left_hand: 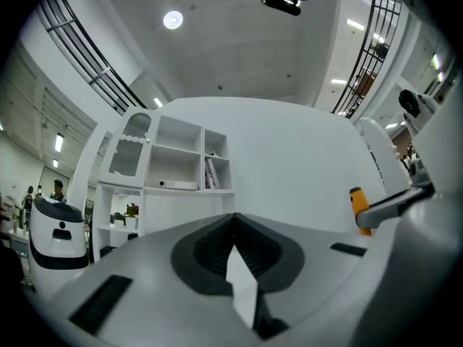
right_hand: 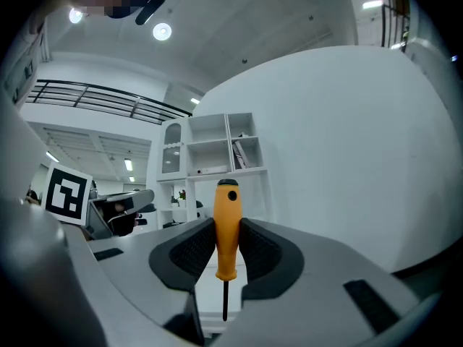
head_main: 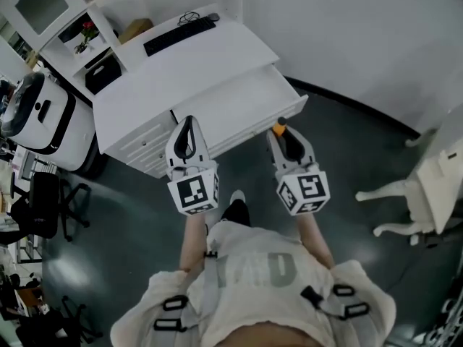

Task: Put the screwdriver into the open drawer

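One orange-handled metal screwdriver [right_hand: 226,215], judged light and stiff, is pinched mid-handle by the right gripper [right_hand: 226,246]; smooth plastic may slip. Left gripper [left_hand: 233,226] jaws pressed together, empty.

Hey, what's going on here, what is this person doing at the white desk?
A person stands facing a white desk with a gripper in each hand. The right gripper is clamped on the orange handle of a screwdriver, held upright with its shaft pointing down, near the front of the open drawer. The left gripper is shut and empty beside it. The screwdriver is not in the drawer yet.
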`<action>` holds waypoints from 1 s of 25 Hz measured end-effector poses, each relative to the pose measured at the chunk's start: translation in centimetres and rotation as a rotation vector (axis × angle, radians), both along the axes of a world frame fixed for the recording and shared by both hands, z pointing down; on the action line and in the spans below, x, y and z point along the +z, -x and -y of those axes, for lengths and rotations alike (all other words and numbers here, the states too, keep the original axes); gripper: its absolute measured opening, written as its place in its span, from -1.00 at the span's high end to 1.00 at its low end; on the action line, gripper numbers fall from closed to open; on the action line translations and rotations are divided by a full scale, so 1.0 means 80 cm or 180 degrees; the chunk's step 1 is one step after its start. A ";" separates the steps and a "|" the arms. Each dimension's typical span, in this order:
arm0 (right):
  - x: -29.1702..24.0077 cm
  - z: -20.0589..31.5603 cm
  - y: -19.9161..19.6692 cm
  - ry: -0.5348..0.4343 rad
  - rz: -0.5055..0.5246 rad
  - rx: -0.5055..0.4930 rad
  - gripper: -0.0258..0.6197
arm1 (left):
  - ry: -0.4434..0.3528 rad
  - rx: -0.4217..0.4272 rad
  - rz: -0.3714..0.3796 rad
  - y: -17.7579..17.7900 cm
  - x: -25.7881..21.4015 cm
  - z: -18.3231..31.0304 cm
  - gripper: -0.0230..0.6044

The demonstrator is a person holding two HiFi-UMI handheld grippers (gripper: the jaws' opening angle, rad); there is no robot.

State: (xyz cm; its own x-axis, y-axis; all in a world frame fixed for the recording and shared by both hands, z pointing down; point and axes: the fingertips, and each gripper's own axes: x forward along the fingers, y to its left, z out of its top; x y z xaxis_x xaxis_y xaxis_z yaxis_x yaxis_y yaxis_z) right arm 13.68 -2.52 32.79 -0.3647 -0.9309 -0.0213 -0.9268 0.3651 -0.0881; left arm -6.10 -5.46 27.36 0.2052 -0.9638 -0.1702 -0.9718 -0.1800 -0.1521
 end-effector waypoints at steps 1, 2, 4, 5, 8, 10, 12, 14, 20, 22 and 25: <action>-0.002 0.021 0.004 0.0023 0.0017 0.0019 0.61 | -0.0020 0.0023 -0.0048 0.003 -0.004 0.020 0.91; -0.004 0.042 0.009 0.0047 0.0027 0.0040 0.61 | -0.0035 0.0046 -0.0119 0.006 -0.010 0.039 0.91; -0.008 0.080 0.018 0.0096 0.0049 0.0093 0.61 | -0.0046 0.0091 -0.0201 0.012 -0.018 0.075 0.91; -0.009 0.097 0.021 0.0118 0.0073 0.0130 0.61 | -0.0036 0.0112 -0.0204 0.015 -0.019 0.092 0.91; -0.016 0.140 0.033 0.0135 0.0112 0.0193 0.61 | -0.0002 0.0144 -0.0167 0.027 -0.020 0.134 0.91; -0.021 0.163 0.046 0.0137 0.0114 0.0186 0.61 | -0.0002 0.0120 -0.0230 0.036 -0.024 0.156 0.91; -0.022 0.183 0.057 0.0159 0.0122 0.0164 0.61 | 0.0035 0.0085 -0.0272 0.043 -0.022 0.176 0.91; -0.018 0.195 0.066 0.0194 0.0124 0.0129 0.61 | 0.0096 0.0068 -0.0327 0.048 -0.016 0.190 0.91; -0.005 0.220 0.074 0.0271 0.0107 0.0020 0.61 | 0.0239 -0.0002 -0.0304 0.049 0.007 0.209 0.91; -0.005 0.229 0.073 0.0233 0.0084 -0.0017 0.61 | 0.0227 -0.0024 -0.0285 0.046 0.008 0.215 0.91; -0.003 0.241 0.073 0.0211 0.0087 -0.0097 0.61 | 0.0222 -0.0087 -0.0264 0.047 0.006 0.223 0.91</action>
State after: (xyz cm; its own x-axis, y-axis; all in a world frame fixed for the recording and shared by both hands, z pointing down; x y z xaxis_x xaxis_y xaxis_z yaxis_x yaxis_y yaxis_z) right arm 7.81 -21.79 32.54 -0.3929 -0.9191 0.0296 -0.9123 0.3855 -0.1380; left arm -9.84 -23.28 27.86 0.1665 -0.9790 -0.1179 -0.9853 -0.1605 -0.0589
